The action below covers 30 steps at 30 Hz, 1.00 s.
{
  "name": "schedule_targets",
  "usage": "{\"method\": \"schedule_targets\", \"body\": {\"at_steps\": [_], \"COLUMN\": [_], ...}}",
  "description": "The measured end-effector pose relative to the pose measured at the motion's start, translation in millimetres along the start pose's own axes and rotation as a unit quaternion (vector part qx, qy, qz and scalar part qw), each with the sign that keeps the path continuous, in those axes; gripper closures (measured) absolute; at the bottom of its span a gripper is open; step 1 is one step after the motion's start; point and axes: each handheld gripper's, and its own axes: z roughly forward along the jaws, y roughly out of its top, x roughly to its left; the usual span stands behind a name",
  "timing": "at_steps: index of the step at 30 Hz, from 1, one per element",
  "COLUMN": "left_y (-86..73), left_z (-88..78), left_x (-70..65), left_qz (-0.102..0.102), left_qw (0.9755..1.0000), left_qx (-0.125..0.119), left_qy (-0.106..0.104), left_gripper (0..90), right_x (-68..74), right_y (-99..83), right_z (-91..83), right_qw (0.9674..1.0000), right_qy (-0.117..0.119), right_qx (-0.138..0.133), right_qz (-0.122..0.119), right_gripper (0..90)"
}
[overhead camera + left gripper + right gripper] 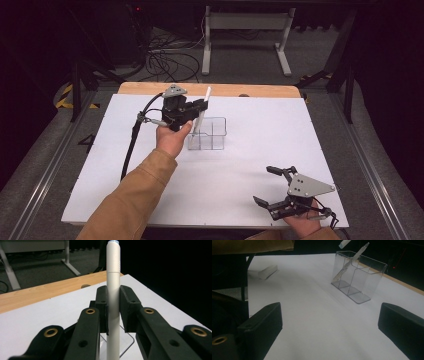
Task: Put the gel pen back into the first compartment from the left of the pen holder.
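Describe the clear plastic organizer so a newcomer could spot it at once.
On the white table, look toward the far wooden edge, just beside the left claw gripping a white pen. The clear organizer stands there: a see-through box with dividers.

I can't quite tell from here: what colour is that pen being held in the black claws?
The pen is white, clearest in the left gripper view.

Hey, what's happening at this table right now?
A person is working with two handheld grippers. The left gripper is shut on a white pen, holding it upright over the clear plastic compartment organizer on the white table. The right gripper rests open near the table's front edge, holding nothing.
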Motion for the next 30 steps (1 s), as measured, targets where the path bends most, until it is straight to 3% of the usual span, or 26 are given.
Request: {"method": "schedule_targets", "body": {"at_steps": [15, 27, 28, 30], "left_y": [-2.8, -7.6, -7.6, -6.7], "left_z": [22.7, 31.3, 30.6, 28.6], "left_x": [-1.6, -2.1, -2.3, -1.5], "left_qz": [0.009, 0.03, 0.034, 0.04], "left_qw": [0.9999, 0.9991, 0.9988, 0.9985], "left_qx": [-0.006, -0.003, -0.005, -0.009], "left_qy": [0.009, 0.032, 0.035, 0.035], "left_gripper": [78.1, 77.8, 77.1, 61.1], "right_x": [0.1, 0.5, 0.4, 0.5], "right_y": [-0.3, -0.5, -0.5, -0.4], "right_z": [-0.6, -0.6, -0.5, -0.7], "right_qw": [1.0, 1.0, 1.0, 1.0], "right_qy": [0.003, 0.007, 0.007, 0.007], "right_qx": [0.0, 0.0, -0.001, -0.001], "right_qz": [0.001, -0.001, -0.002, -0.003], "right_gripper": [6.1, 6.1, 6.1, 6.1]}}
